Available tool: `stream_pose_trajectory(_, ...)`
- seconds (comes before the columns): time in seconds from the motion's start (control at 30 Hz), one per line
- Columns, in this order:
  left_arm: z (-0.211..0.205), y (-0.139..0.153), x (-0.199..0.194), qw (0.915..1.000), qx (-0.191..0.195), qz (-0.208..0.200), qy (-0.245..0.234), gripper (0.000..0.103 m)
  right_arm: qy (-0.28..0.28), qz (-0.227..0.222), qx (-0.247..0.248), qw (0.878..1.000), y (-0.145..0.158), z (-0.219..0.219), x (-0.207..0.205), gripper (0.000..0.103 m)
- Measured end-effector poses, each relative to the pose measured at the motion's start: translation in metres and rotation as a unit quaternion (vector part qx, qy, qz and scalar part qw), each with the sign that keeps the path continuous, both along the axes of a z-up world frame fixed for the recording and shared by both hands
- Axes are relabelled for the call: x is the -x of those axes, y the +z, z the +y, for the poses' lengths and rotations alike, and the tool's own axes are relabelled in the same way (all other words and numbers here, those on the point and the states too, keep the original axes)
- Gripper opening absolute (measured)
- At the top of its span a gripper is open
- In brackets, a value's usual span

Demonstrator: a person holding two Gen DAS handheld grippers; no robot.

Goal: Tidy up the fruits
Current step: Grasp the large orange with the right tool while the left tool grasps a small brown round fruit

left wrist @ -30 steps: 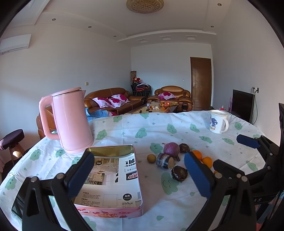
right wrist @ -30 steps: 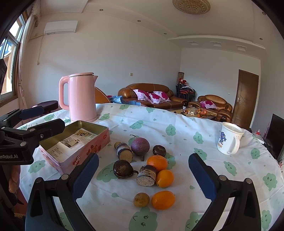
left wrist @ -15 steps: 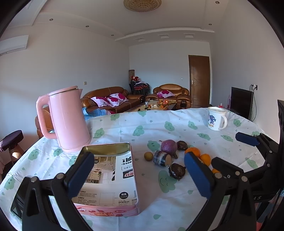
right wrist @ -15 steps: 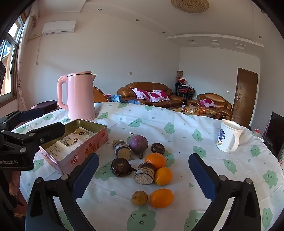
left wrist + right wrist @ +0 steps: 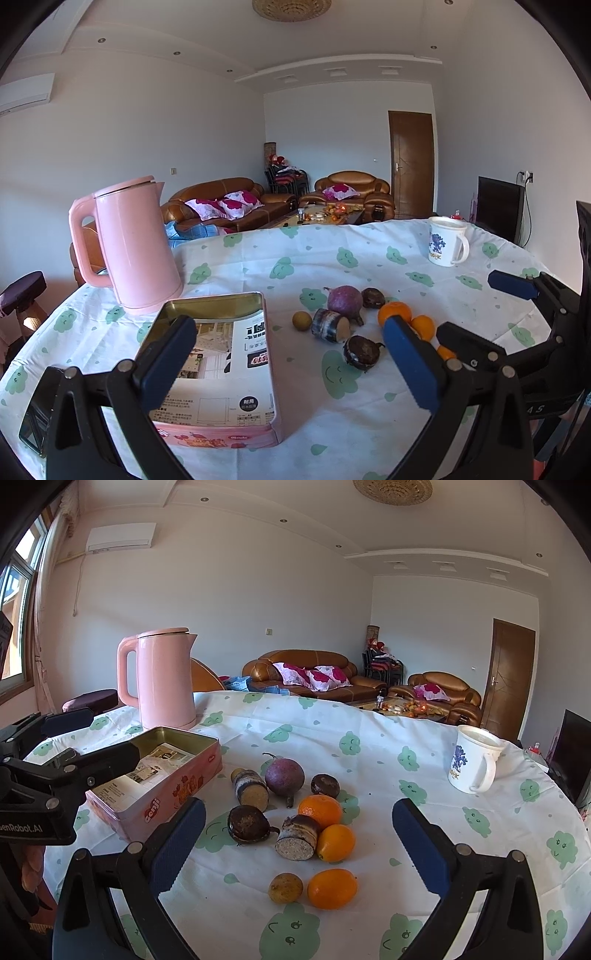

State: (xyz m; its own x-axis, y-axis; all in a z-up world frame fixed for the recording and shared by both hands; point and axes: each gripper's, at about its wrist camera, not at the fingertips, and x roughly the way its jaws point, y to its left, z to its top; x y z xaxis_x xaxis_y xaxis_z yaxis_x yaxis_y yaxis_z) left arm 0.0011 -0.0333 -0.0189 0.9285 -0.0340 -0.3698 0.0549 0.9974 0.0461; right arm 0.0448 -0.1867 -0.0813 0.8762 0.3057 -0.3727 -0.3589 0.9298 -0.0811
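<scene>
Right wrist view: showing right gripper [image 5: 297, 840] spread wide, holding nothing, hovering over fruits [image 5: 295, 823] lying beside open tin [image 5: 155, 775]. Left gripper [image 5: 288, 360] also gaping, empty. Oranges [image 5: 319, 810] looking light, firm (rolling easily); gripping across the middle, gently.

L gripper [image 5: 286, 360] and R gripper [image 5: 297, 840]: both level, jaws spread wide, nothing between them. L sits left of R.

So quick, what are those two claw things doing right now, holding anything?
Left gripper: jaws wide open, holding nothing, above the tin.
Right gripper: jaws wide open, holding nothing, above the fruit.
</scene>
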Motion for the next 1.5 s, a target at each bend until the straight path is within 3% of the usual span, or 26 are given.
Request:
stream_pose_trajectory(0.23,-0.008,-0.011,-0.004,0.9998,0.005,0.015,-0.011,0.103,-0.020,0.005,0.000,1.000,-0.007,-0.018,0.001,0.102)
stream_pose_trajectory(0.47,-0.023,-0.029,-0.013,0.9979,0.014,0.048,-0.042,0.103,-0.070,0.044,-0.017,0.996,-0.026,-0.057,-0.004,0.102)
stream_pose_trajectory(0.7,-0.035,-0.046,-0.024,0.9941,0.022,0.084,-0.066,0.103,-0.058,0.073,0.001,0.996,-0.035,-0.054,-0.014,0.100)
stream_pose_trajectory(0.83,-0.037,-0.053,-0.030,0.9919,0.027,0.101,-0.072,0.103,-0.035,0.103,0.012,0.994,-0.042,-0.044,-0.023,0.078)
stream_pose_trajectory(1.0,-0.034,-0.057,-0.034,0.9906,0.035,0.112,-0.071,0.103,-0.021,0.139,0.011,0.990,-0.049,-0.039,-0.037,0.068)
stream_pose_trajectory(1.07,-0.035,-0.058,-0.035,0.9896,0.036,0.117,-0.076,0.103,-0.008,0.162,0.014,0.987,-0.054,-0.036,-0.044,0.052)
stream_pose_trajectory(1.13,-0.039,-0.059,-0.037,0.9891,0.030,0.119,-0.080,0.103,0.006,0.179,0.007,0.984,-0.057,-0.035,-0.047,0.044)
stream_pose_trajectory(1.3,-0.043,-0.058,-0.038,0.9863,0.033,0.129,-0.097,0.098,0.009,0.171,-0.001,0.985,-0.056,-0.037,-0.042,0.043)
stream_pose_trajectory(1.5,-0.062,-0.057,-0.044,0.9802,0.033,0.145,-0.131,0.087,-0.029,0.142,-0.006,0.989,-0.050,-0.054,-0.031,0.042)
